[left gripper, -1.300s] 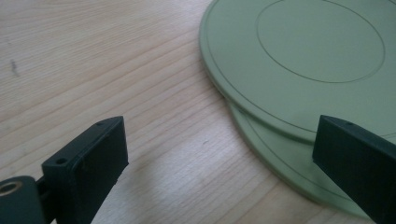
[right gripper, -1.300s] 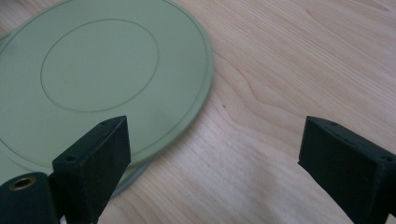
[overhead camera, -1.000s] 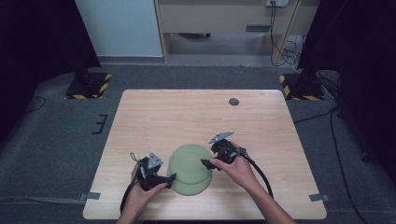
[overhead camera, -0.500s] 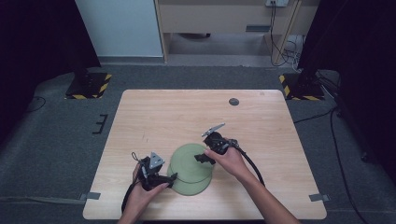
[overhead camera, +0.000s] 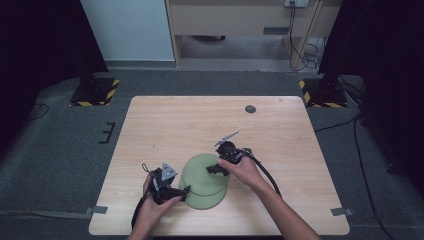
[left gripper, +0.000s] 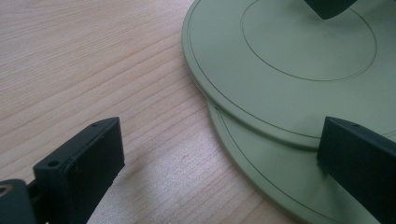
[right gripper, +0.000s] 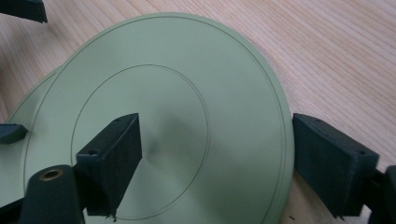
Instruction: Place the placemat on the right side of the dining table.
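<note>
Two hand-held claws meet at stacked green plates on a wooden table (overhead camera: pixel 165 125).
Right claw (right gripper: pixel 215 154), jaws apart, straddles the upper plate's (right gripper: pixel 187 70) rim; left claw (left gripper: pixel 219 163), also apart, spans the lower plate's (left gripper: pixel 261 182) edge.

Right gripper (right gripper: pixel 215 163) is seen with jaws spread wide, astride the rim of the upper green plate (right gripper: pixel 187 84): one jaw over the plate's inner ring at 8 o'clock, the other off the rim above the wooden table (right gripper: pixel 336 51) at 4 o'clock. A lower green plate (right gripper: pixel 11 158) is exposed beneath at 9 o'clock. Dark tips of the left gripper (right gripper: pixel 11 133) are noted at 9 and 11 o'clock.
</note>
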A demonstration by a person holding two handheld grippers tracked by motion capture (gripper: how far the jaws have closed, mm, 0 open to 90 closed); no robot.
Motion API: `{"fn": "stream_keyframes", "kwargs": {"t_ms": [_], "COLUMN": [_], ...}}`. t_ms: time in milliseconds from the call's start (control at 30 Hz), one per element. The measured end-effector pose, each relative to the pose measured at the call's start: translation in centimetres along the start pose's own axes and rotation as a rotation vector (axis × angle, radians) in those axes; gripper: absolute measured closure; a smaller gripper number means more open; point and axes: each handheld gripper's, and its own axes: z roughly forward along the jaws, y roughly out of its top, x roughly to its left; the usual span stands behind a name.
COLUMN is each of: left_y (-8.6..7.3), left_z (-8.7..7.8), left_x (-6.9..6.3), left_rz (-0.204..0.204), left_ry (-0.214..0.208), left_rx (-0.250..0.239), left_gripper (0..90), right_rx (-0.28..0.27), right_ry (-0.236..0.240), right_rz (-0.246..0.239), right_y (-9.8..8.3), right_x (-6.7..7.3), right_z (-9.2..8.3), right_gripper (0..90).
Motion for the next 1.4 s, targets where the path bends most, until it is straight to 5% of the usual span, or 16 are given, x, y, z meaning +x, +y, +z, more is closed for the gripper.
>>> {"fn": "stream_keyframes", "kwargs": {"t_ms": [533,700,1067,1400], "left_y": [0.1,0.0,0.1,0.0], "left_z": [0.1,0.1,0.1,-0.1], "left_x": [0.0,0.1,0.1,-0.4], "left_rz": [-0.010,-0.014,-0.010,-0.007], "left_ry": [-0.004,-0.007,-0.006,-0.027], "left_rx": [0.002,0.002,0.003,0.015], "left_gripper": [0.1,0.1,0.2,1.9], "right_rx": [-0.105,-0.081,-0.097,-0.097], "right_ry": [0.032,0.053,0.037,0.033], "right_rz": [-0.030,-0.041,-0.022,-0.025], "right_y": [0.5,0.1,-0.1,-0.1], "right_x": [1.1,1.0,-0.3,-1.1], "right_z": [-3.7,-3.8,-4.1,-4.0], "right_gripper": [35.3,41.4,72.6,79.9]}}
